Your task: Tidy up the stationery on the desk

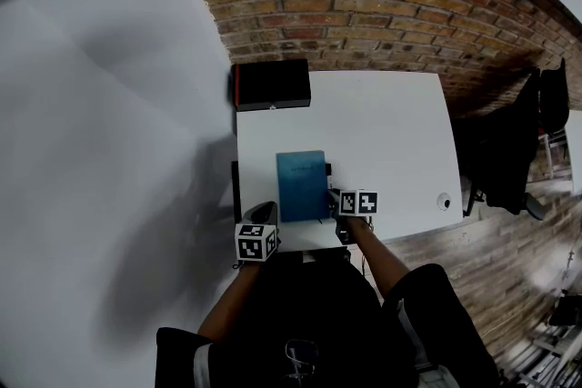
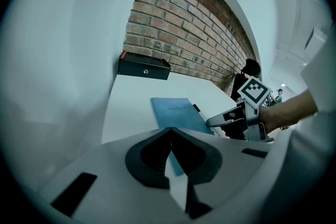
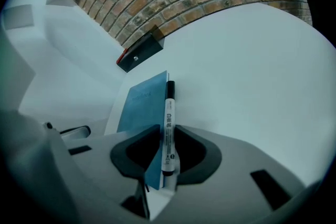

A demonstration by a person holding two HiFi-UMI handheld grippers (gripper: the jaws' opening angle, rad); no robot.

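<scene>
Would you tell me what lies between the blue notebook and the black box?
Only bare desk separates notebook and box, as the head view shows.

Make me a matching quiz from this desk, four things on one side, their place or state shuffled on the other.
1 notebook
2 marker
3 black box
4 left gripper

A far corner by the brick wall
B jaws together
C blue, flat on the desk
D clamped in the right gripper

Pairs: 1-C, 2-D, 3-A, 4-B
</scene>
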